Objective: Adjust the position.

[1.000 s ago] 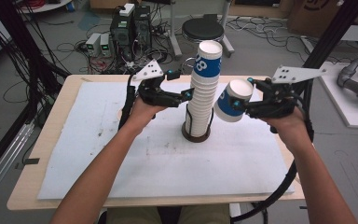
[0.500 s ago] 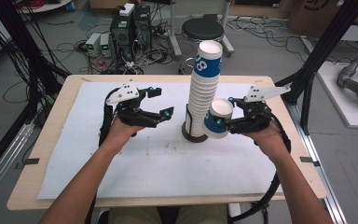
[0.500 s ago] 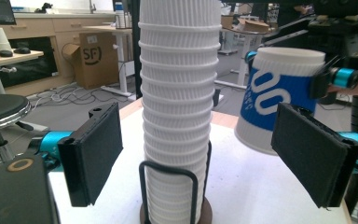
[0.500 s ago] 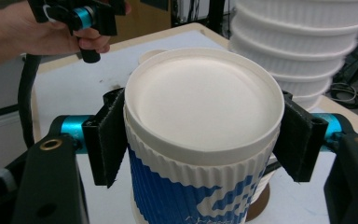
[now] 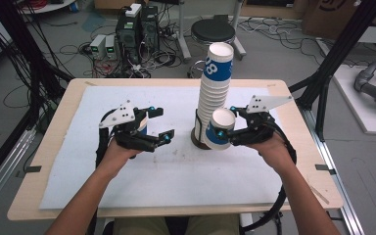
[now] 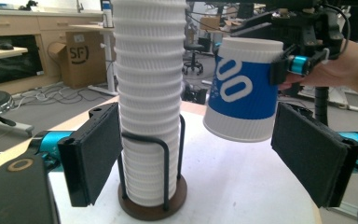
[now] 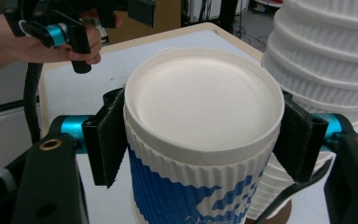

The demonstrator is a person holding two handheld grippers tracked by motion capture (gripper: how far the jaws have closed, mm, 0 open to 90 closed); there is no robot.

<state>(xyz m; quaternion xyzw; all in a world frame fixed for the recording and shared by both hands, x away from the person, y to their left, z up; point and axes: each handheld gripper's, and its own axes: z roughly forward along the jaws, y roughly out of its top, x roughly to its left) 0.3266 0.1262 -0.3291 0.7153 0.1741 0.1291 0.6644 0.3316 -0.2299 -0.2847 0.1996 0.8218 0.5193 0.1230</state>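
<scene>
Right tongs [image 5: 230, 128] are clamped on a ribbed paper cup [image 5: 220, 128] with a blue sleeve (bottom end facing its own camera), held just beside the tall stack of white ridged cups [image 5: 214, 88] in a black wire holder [image 6: 165, 158] on the tabletop [image 5: 68, 98]. Left tongs [image 5: 159, 124] stand wide, gripping nothing.

We are observing a grey floor [image 5: 284, 54] carrying tangled cables [image 5: 73, 49], computer towers [image 5: 137, 24] and a round stool [image 5: 215, 30].
</scene>
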